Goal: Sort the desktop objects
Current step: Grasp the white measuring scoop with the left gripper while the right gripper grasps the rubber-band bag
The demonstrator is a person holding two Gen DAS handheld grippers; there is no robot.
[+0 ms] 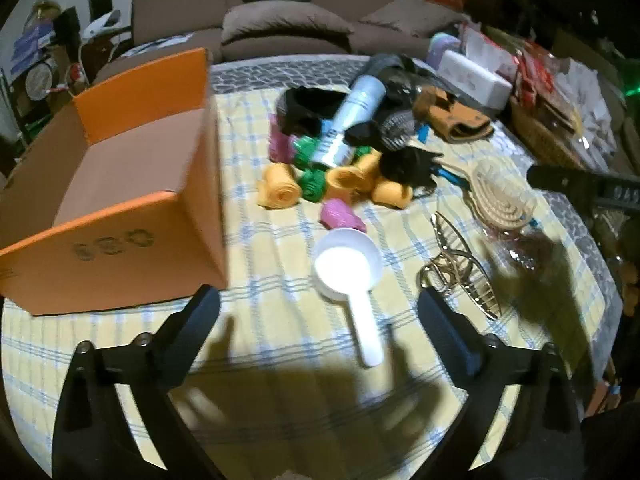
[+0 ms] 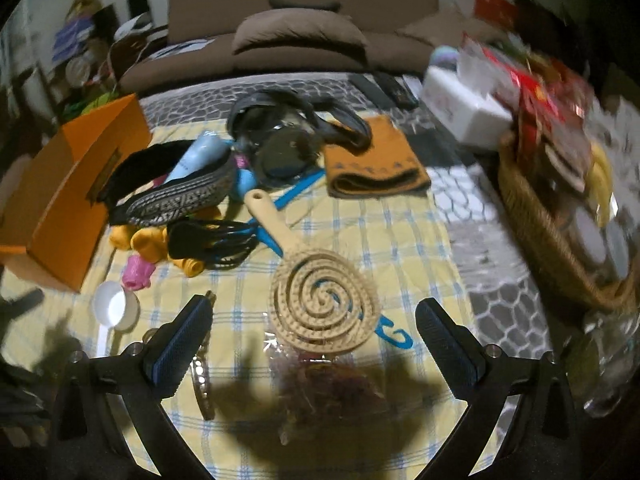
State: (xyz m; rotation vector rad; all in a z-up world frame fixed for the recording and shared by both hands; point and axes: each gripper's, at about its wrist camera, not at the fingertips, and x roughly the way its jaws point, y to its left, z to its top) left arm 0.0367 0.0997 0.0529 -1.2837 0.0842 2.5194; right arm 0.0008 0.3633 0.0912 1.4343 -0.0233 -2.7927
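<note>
Black left tongs wide, empty, above white scoop; right tongs wide, empty, over spiral brush.

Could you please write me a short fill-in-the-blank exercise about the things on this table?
1. The open cardboard box beside the pile is coloured ____.
2. The white scoop lies between the fingers of the ____ gripper, whose jaws stand open.
3. The beige hairbrush in front of the right gripper has its face shaped as a ____.
4. The basket at the table's edge is made of ____.

Missing words: orange; left; spiral; wicker
</note>
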